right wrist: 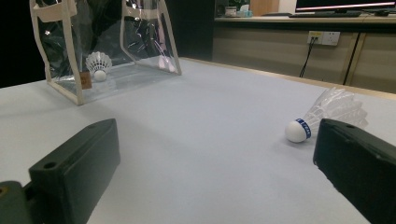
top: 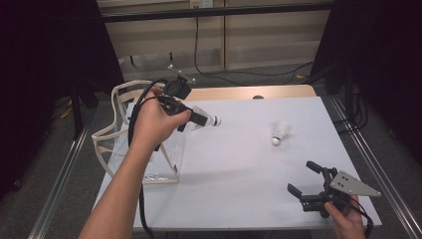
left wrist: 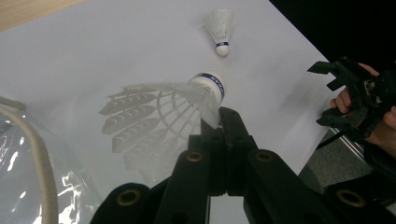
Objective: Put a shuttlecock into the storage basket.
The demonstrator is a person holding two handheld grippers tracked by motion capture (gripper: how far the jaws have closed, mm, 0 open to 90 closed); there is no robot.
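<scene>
- The left gripper (top: 199, 118) is seen in the upper left part of the high view, above the white worktop (top: 239, 164).
- Its jaws are closed on the feather skirt of a white shuttlecock (left wrist: 187, 100). In the left gripper view the skirt is pinched between the two black jaws at the centre, and the cork with the blue band points up and to the right.
- A clear bag (top: 139, 144) with beige trim is standing at the left edge of the worktop, just beside the left hand (top: 152, 122).
- In the right gripper view a shuttlecock (right wrist: 98, 66) is seen inside this bag, at the upper left.
- A second loose shuttlecock (top: 279, 133) is lying on the worktop, right of centre in the high view, well apart from both grippers.
- The right gripper (top: 304, 180) is held at the lower right of the high view. Its jaws are wide open and nothing is between them.
</scene>
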